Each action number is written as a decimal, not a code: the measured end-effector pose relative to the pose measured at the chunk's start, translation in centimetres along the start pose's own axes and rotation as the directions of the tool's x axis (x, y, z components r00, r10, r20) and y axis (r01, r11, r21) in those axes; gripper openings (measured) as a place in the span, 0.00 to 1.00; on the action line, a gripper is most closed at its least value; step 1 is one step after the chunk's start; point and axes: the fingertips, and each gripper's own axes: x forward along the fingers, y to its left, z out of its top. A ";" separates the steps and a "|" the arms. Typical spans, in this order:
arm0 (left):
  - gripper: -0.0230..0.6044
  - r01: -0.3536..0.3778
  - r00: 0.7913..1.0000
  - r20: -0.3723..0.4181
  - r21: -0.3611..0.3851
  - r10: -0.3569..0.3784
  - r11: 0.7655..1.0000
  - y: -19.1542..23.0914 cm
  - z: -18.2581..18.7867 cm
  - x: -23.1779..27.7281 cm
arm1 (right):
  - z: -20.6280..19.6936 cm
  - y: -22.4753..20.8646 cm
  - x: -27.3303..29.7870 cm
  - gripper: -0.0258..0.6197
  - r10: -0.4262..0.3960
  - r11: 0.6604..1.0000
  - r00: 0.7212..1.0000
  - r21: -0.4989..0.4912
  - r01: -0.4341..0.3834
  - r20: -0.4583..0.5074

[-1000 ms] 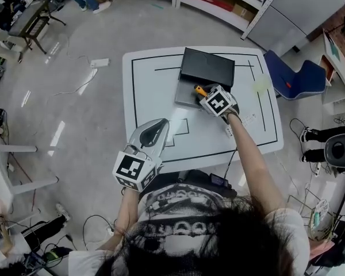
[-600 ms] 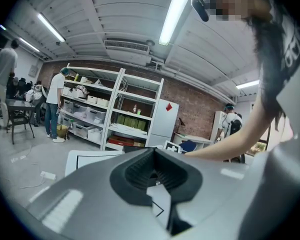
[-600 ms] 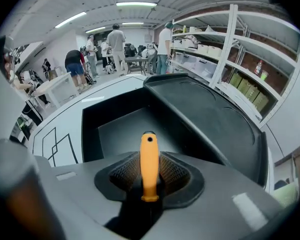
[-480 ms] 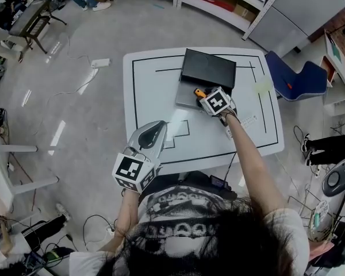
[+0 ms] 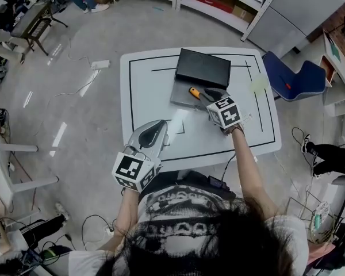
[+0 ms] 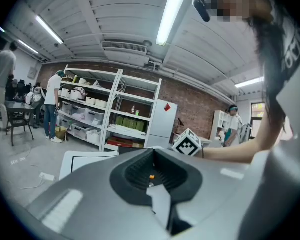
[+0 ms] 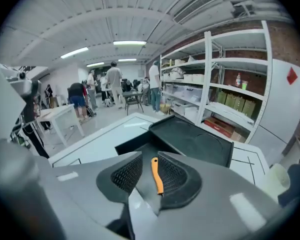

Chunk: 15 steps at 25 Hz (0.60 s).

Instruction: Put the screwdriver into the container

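Note:
The orange-handled screwdriver lies loose in the grey tray of the black container, whose lid stands open behind it. My right gripper sits just right of the tray, a little back from the tool, its jaws closing with nothing pressed between the pads. In the right gripper view the screwdriver shows through the gap of that gripper, lying inside the container. My left gripper hovers over the table's front left edge, jaws together and empty; in its own view this gripper points at the far-off container.
The white table carries black line markings and a pale green note at its right. A blue chair stands off the right side. Shelving runs behind the table, and people stand far off at other tables.
The right gripper has let go of the screwdriver and drawn back toward me and to the right. The tool stays in the container's tray. The left gripper has not moved.

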 end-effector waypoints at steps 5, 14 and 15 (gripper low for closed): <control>0.04 -0.005 1.000 0.010 -0.006 0.005 1.000 -2.3 -0.2 0.1 | 0.1 1.9 -5.8 0.18 0.013 0.996 0.990 0.084 -0.025 0.141; 0.04 -0.022 1.000 0.009 -0.013 0.022 1.000 -8.5 -1.1 0.3 | -3.0 4.4 -15.0 0.18 0.035 0.986 0.963 0.150 -0.078 0.268; 0.04 -0.025 1.000 0.010 -0.013 0.025 1.000 -9.3 -1.2 0.4 | -3.3 4.6 -15.9 0.18 0.040 0.985 0.960 0.148 -0.084 0.278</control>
